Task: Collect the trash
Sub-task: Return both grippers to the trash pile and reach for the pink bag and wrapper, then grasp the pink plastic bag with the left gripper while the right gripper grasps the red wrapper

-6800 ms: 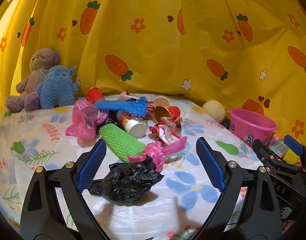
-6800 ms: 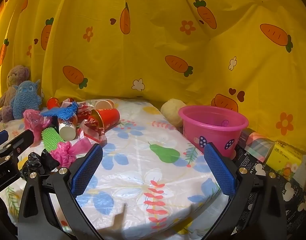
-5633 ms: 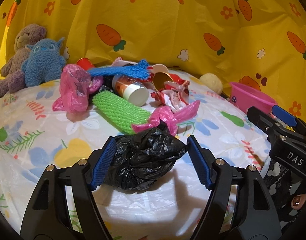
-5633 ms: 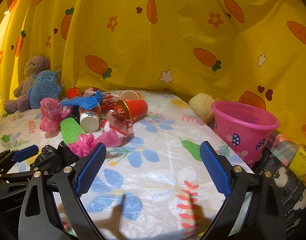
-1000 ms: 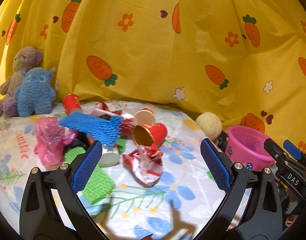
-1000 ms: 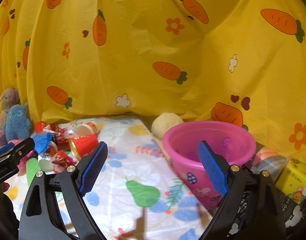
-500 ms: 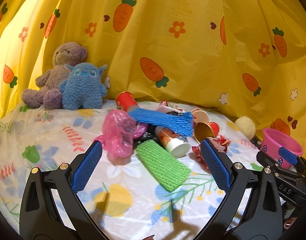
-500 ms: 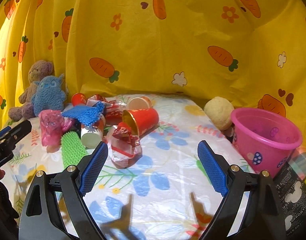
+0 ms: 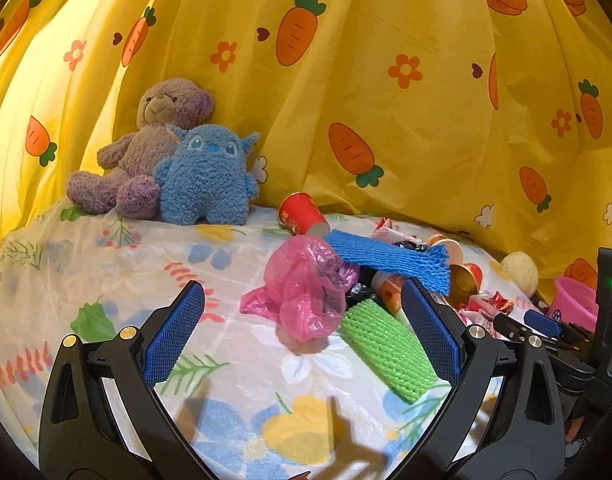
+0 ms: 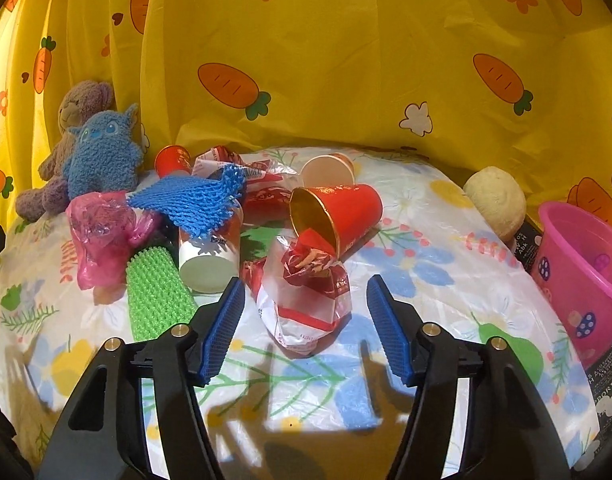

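Observation:
A heap of trash lies on the flowered sheet point(image 9: 118, 248). My left gripper point(image 9: 302, 308) is open, its blue pads on either side of a crumpled pink plastic bag point(image 9: 306, 286) that lies just beyond them; a green foam net point(image 9: 385, 344) lies at its right. My right gripper point(image 10: 304, 308) is closing its jaws around a crumpled red-and-white wrapper point(image 10: 306, 292); the pads stand apart from it. Behind the wrapper lies a tipped red paper cup point(image 10: 337, 212). A blue foam net point(image 10: 190, 200) drapes over a white-capped bottle point(image 10: 208, 256).
A pink bucket point(image 10: 581, 264) stands at the right edge, a beige ball point(image 10: 495, 200) beside it. Two plush toys, a purple bear point(image 9: 146, 152) and a blue monster point(image 9: 208, 176), sit at the back left against the yellow carrot curtain point(image 9: 345, 80). More cups point(image 10: 329, 168) lie behind the heap.
Both grippers have swung left and come closer to the heap. The right gripper's jaws have narrowed around the wrapper. The pink bag now sits between the left pads.

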The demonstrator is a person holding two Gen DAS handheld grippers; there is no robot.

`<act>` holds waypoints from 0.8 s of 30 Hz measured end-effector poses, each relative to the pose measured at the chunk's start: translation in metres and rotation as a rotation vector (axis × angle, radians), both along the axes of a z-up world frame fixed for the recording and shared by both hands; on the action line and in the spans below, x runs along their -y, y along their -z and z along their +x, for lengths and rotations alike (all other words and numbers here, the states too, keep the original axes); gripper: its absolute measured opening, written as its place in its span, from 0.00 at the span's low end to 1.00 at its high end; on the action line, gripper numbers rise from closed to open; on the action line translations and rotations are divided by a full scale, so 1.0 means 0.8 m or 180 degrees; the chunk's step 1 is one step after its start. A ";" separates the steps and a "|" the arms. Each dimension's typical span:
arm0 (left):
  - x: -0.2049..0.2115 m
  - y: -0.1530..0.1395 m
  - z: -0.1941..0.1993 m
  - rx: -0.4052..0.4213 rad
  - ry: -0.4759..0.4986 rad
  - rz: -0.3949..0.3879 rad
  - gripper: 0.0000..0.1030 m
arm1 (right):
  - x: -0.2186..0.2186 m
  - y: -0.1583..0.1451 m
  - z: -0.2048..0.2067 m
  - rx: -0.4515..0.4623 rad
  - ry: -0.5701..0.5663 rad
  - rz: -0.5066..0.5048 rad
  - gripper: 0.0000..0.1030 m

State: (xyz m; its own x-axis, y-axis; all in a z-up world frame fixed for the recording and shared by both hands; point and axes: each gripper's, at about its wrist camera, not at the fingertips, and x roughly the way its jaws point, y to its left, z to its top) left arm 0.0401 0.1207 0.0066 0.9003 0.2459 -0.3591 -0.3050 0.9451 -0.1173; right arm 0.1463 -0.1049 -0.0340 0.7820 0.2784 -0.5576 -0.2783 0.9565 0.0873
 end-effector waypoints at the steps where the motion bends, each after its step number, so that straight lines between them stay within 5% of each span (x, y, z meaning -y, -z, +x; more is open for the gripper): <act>1: -0.002 0.001 0.003 -0.0022 0.0006 0.0003 0.94 | -0.001 0.002 0.006 -0.0041 0.0014 -0.0002 0.51; 9: -0.018 0.010 0.039 -0.0171 0.0170 -0.0184 0.93 | -0.004 0.012 0.026 -0.0152 0.0041 -0.0067 0.22; 10: -0.022 0.011 0.045 -0.0202 0.0178 -0.0229 0.92 | -0.003 0.012 0.026 -0.0132 0.0038 -0.0081 0.11; 18: -0.038 0.023 0.091 -0.0414 0.0225 -0.0350 0.79 | 0.012 0.011 0.014 -0.0036 0.0005 0.0013 0.07; 24: -0.043 0.043 0.117 -0.0647 0.0366 -0.0500 0.56 | 0.027 0.000 -0.011 0.0142 -0.0009 0.0088 0.07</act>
State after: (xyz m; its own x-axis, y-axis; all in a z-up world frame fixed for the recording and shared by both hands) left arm 0.1335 0.1550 -0.0281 0.8246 0.0735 -0.5610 -0.2292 0.9499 -0.2125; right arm 0.1374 -0.1264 -0.0343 0.8051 0.2955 -0.5142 -0.2852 0.9531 0.1012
